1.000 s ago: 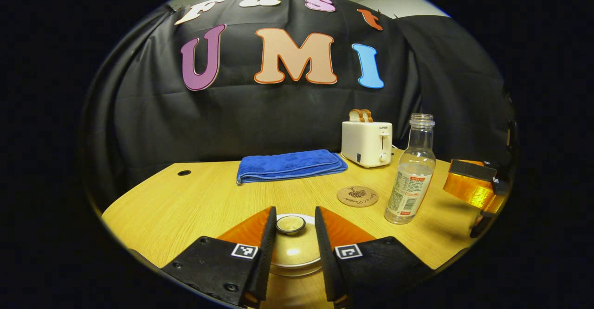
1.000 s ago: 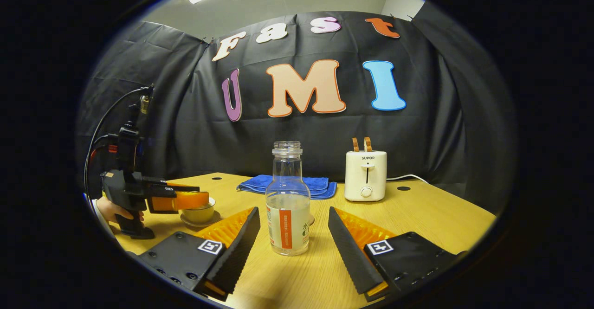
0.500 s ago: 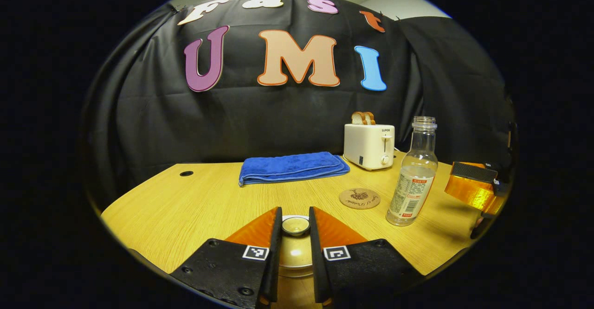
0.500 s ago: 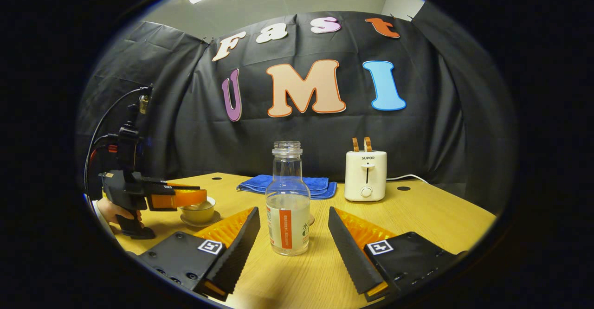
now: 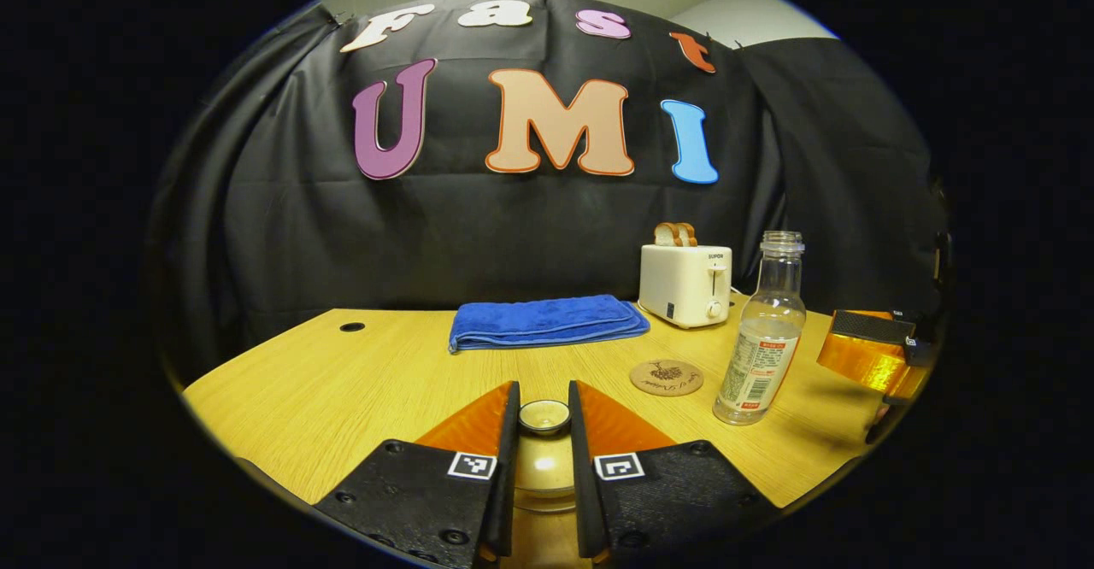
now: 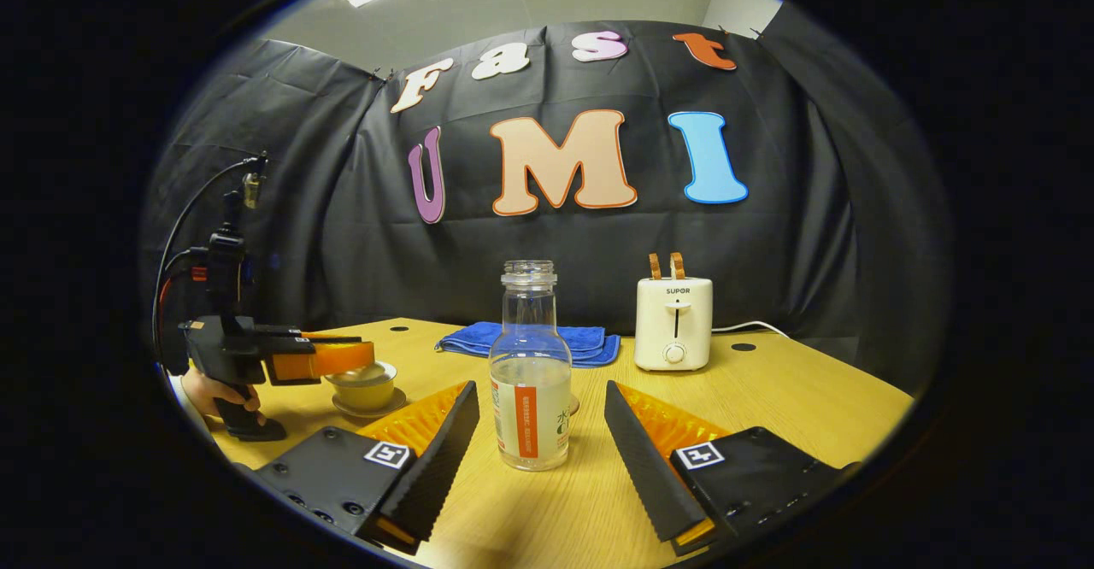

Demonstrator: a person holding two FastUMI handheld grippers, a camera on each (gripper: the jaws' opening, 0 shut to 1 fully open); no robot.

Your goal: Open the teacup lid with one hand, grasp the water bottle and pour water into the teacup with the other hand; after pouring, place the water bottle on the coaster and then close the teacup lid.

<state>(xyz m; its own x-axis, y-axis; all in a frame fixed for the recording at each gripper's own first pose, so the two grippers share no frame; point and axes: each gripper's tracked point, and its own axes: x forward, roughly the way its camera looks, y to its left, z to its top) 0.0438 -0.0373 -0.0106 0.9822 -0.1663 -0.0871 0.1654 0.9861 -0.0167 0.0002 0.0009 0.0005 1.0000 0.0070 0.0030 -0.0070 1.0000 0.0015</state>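
**Left gripper pinching the teacup lid knob; right gripper spread at the bottle**

Surface: a light wooden table (image 5: 342, 381) with round cable holes near its far edge, black cloth draped behind it, pale ceiling above.

Left gripper (image 5: 544, 419): held low and level over the near edge of the table, its fingers drawn close on either side of the small round knob of the glossy beige teacup lid (image 5: 544, 466), touching it on both sides. In the right gripper view the same gripper (image 6: 329, 357) reaches in from the left edge, a hand (image 6: 205, 390) wrapped round its grip. The lid sits at the rim of the beige ceramic teacup (image 6: 366, 392), which stands on a matching saucer; whether the lid is clear of the rim I cannot tell.

Right gripper (image 6: 538, 432): fingers spread wide, low over the near edge, apart from the glass on both sides of the clear uncapped water bottle (image 6: 530, 381). The bottle stands upright, part filled, between them.

Around: a round cork coaster (image 5: 666, 377) lies just beside the bottle, bare. A folded blue towel (image 5: 547, 321) lies towards the far edge, and a cream two-slot toaster (image 5: 686, 284) with bread slices stands to its right.
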